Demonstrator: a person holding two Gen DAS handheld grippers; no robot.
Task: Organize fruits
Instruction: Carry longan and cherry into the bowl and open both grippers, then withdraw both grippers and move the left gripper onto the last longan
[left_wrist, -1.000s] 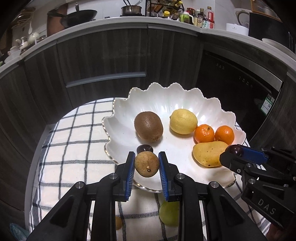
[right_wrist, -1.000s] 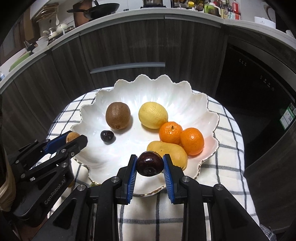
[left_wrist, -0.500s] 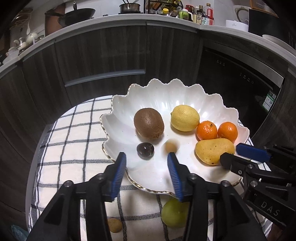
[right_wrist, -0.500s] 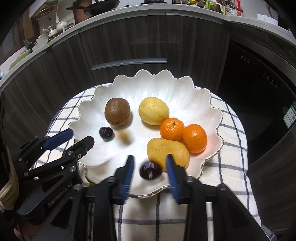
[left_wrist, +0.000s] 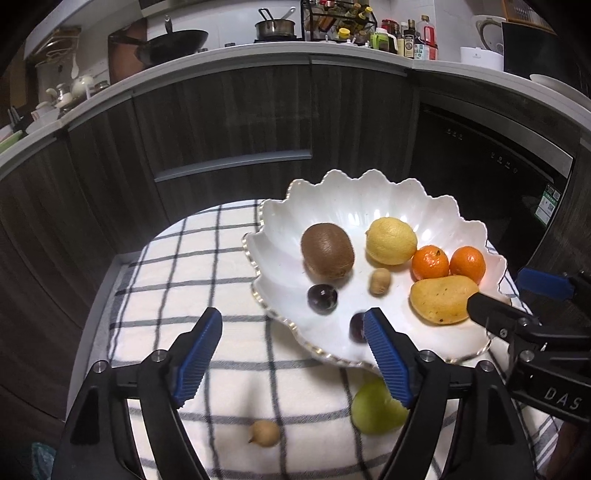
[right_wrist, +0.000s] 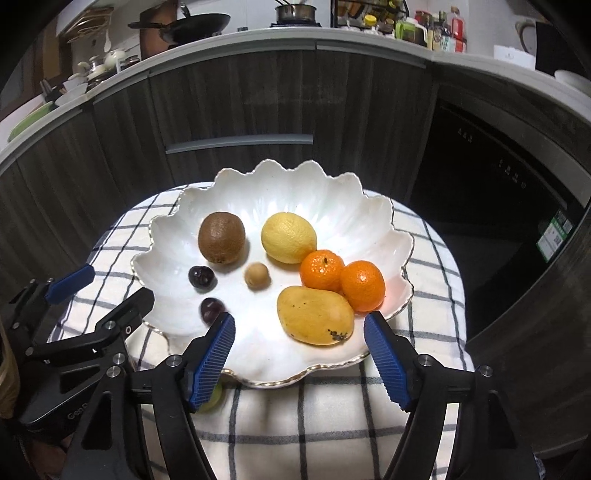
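Note:
A white scalloped bowl (left_wrist: 373, 195) (right_wrist: 332, 199) holds a kiwi (left_wrist: 327, 250) (right_wrist: 221, 238), a lemon (left_wrist: 390, 240) (right_wrist: 289, 237), two mandarins (left_wrist: 430, 262) (right_wrist: 322, 270), a mango (left_wrist: 441, 300) (right_wrist: 314, 315), a small tan longan (left_wrist: 380, 281) (right_wrist: 256, 274) and two dark cherries (left_wrist: 322, 298) (right_wrist: 201, 277). A green fruit (left_wrist: 375, 410) and another longan (left_wrist: 264, 433) lie on the checked cloth in front of the bowl. My left gripper (left_wrist: 293, 356) is open and empty at the bowl's near rim. My right gripper (right_wrist: 299, 360) is open and empty above the near rim.
The bowl stands on a round table under a checked cloth (left_wrist: 192, 280). Dark cabinets (left_wrist: 229, 122) and a counter with pans and bottles (left_wrist: 280, 26) are behind. A dark appliance front (right_wrist: 491, 166) is at the right.
My left gripper let go of the longan and my right let go of the cherry; both fruits now lie in the bowl. Both grippers opened wide and drew back.

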